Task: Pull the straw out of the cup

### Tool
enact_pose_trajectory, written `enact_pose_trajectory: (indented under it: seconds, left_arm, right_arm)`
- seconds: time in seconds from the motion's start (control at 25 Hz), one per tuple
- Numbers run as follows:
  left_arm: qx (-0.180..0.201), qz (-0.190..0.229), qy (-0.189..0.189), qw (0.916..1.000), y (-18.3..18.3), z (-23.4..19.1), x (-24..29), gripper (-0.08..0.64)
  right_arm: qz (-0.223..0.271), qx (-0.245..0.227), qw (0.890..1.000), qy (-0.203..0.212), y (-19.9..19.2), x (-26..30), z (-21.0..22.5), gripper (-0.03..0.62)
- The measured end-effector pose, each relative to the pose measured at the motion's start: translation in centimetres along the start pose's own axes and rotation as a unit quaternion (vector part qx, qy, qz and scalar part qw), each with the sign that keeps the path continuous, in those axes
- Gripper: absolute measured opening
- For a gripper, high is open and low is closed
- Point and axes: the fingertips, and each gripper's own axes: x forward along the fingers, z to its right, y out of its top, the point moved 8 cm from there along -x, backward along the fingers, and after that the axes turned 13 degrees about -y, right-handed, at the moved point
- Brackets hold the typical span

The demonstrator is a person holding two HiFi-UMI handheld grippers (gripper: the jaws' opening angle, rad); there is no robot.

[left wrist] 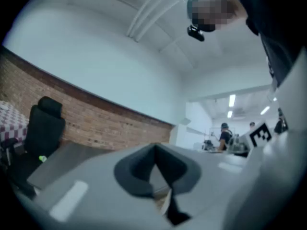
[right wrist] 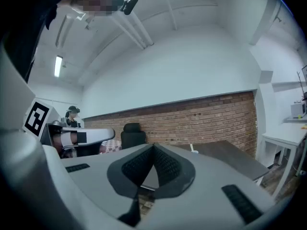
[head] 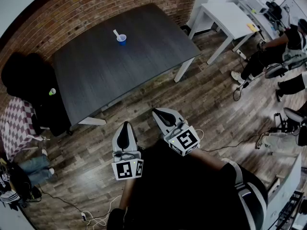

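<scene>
A small blue cup with a white straw leaning out of it stands near the far edge of the dark table. Both grippers hang over the wooden floor, well short of the table's near edge. In the head view my left gripper and my right gripper point toward the table, jaws together. My left gripper is shut on nothing in its own view. My right gripper is likewise shut and empty; beyond it the straw shows tiny on the table.
A black office chair stands at the table's left end, with a green object and a checkered cloth nearby. A white table stands at the back right. A seated person is at far right. Cables lie on the floor.
</scene>
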Motion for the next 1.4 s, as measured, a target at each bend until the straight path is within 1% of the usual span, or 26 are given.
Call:
enact_pose_trajectory:
  seconds: [0.32, 0.56, 0.88, 1.2, 1.4]
  left_arm:
    - [0.001, -0.001, -0.001, 1.0000, 0.1, 0.3, 0.4, 0.005]
    - [0.003, -0.001, -0.004, 1.0000, -0.1, 1.4, 1.0, 0.005]
    - [0.012, 0.000, -0.002, 0.9999, -0.4, 3.9, 2.6, 0.005]
    - [0.016, 0.004, 0.019, 0.9997, -0.6, 6.3, 4.8, 0.005]
    - [0.015, -0.009, 0.026, 0.9995, -1.5, 7.3, 5.7, 0.005]
  right_arm:
    - [0.003, 0.011, 1.000, 0.002, 0.1, -0.2, 0.3, 0.004]
    - [0.009, 0.018, 1.000, 0.005, 0.1, -1.0, 1.1, 0.005]
    - [0.012, 0.007, 1.000, 0.014, 0.2, -2.3, 3.3, 0.005]
    - [0.013, 0.010, 0.999, 0.037, 0.3, -2.9, 6.5, 0.005]
    - [0.012, 0.013, 0.999, 0.047, -0.4, -2.9, 8.2, 0.005]
